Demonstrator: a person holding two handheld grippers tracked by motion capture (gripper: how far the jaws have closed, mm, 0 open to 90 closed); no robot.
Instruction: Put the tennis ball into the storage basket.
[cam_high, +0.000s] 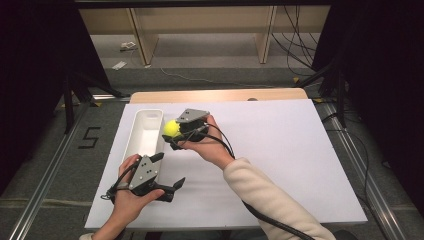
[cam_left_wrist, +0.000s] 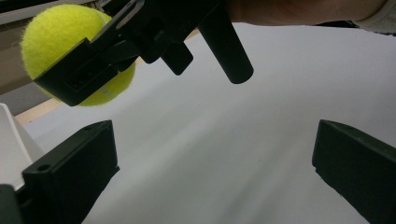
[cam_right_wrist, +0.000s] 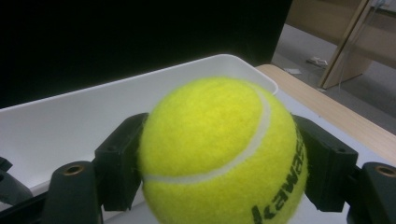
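1 ball, 1 bin, 2 grippers, 1 table.

1 yellow tennis ball is in sight, clamped between the 2 black jaws of the right gripper. 1 long white bin lies just beside it. 2 grippers are held by 2 hands: the right gripper and the left gripper, whose 2 jaws stand wide apart with nothing between them. 1 table with 1 white top carries the bin.
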